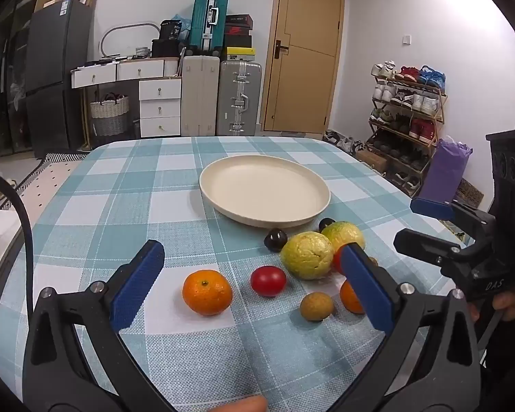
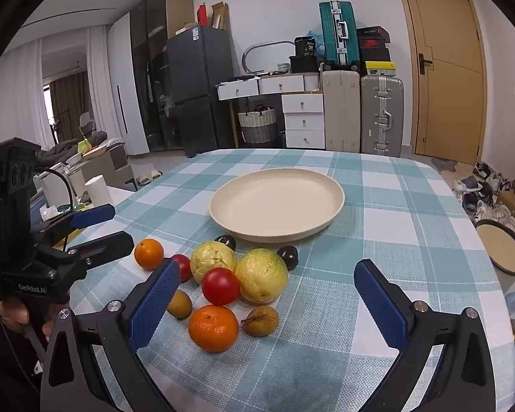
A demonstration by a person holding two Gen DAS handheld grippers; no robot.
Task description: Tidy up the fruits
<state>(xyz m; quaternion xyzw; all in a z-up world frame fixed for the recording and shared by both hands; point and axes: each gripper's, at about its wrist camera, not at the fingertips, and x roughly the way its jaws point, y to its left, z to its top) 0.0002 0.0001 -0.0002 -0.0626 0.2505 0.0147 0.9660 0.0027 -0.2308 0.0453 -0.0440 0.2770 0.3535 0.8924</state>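
An empty cream plate (image 1: 264,189) (image 2: 276,206) sits mid-table on the checked cloth. Just in front of it lies a cluster of fruit: two yellow-green guavas (image 1: 307,255) (image 2: 262,274), two oranges (image 1: 207,292) (image 2: 213,326), red round fruits (image 1: 267,279) (image 2: 220,285), dark plums (image 1: 275,239) (image 2: 288,256) and small brown fruits (image 1: 316,305) (image 2: 261,321). My left gripper (image 1: 253,250) hovers wide open over the cluster's left side, holding nothing. My right gripper (image 2: 267,264) hangs open above the right side, also holding nothing. Each shows at the other view's edge (image 1: 407,219) (image 2: 120,223).
The table's rounded far edge (image 2: 292,151) faces suitcases and drawers. A shoe rack (image 1: 408,110) and purple bag (image 1: 446,171) stand right of the table. A round tray (image 2: 501,247) lies on the floor at the right. A white cup (image 2: 99,189) stands off the left side.
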